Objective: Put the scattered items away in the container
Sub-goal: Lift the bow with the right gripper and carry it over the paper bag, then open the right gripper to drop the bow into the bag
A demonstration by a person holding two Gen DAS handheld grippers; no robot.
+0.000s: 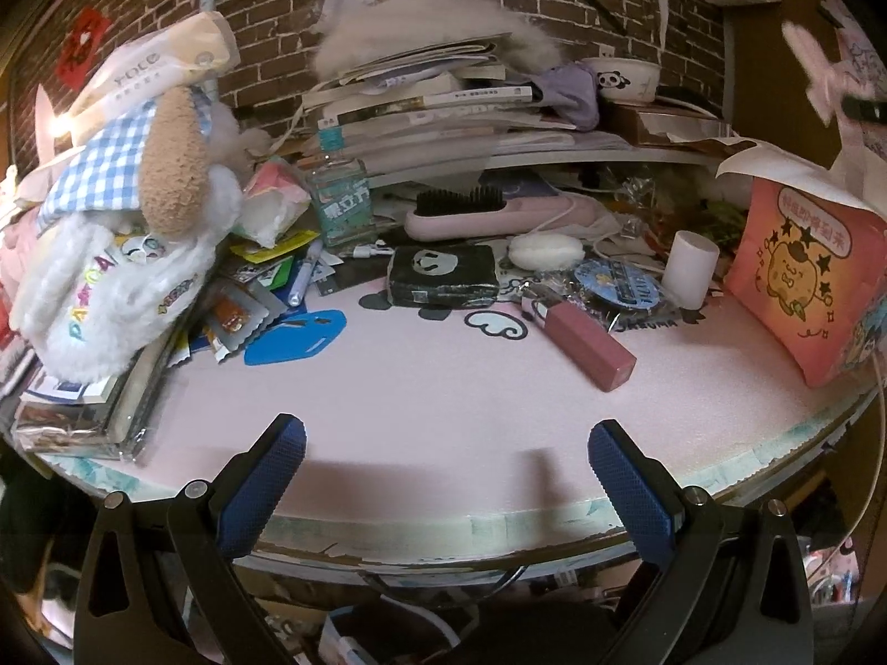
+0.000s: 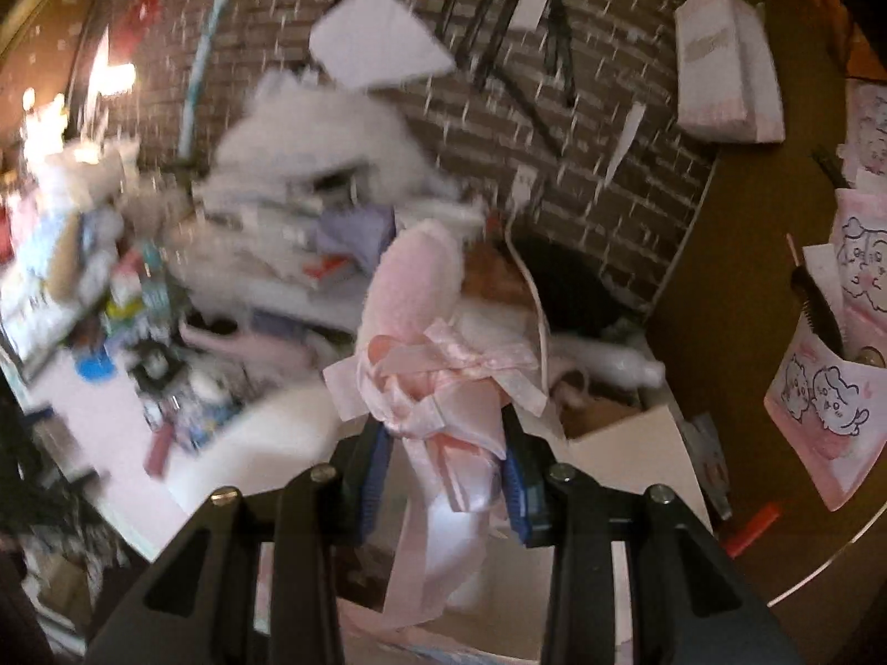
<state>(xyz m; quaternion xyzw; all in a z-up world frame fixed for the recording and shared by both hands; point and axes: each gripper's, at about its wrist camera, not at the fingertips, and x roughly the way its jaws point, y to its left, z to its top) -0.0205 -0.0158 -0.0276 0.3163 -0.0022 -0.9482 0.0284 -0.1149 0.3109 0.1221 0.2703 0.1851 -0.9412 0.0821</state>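
Carrying is the step in hand. From the left: the left gripper [image 1: 446, 446] hangs wide and empty over the desk's [image 1: 443, 399] near edge, the mauve lipstick tube [image 1: 582, 341] lying toward the right edge, scattered. The right gripper [image 2: 443, 460] is clamped on a pink ribboned plush slipper [image 2: 421, 332], held aloft in a motion-blurred view. Below it shows a pale cardboard box [image 2: 637, 443], probably the container. Next, I judge: lower over the opening, then release.
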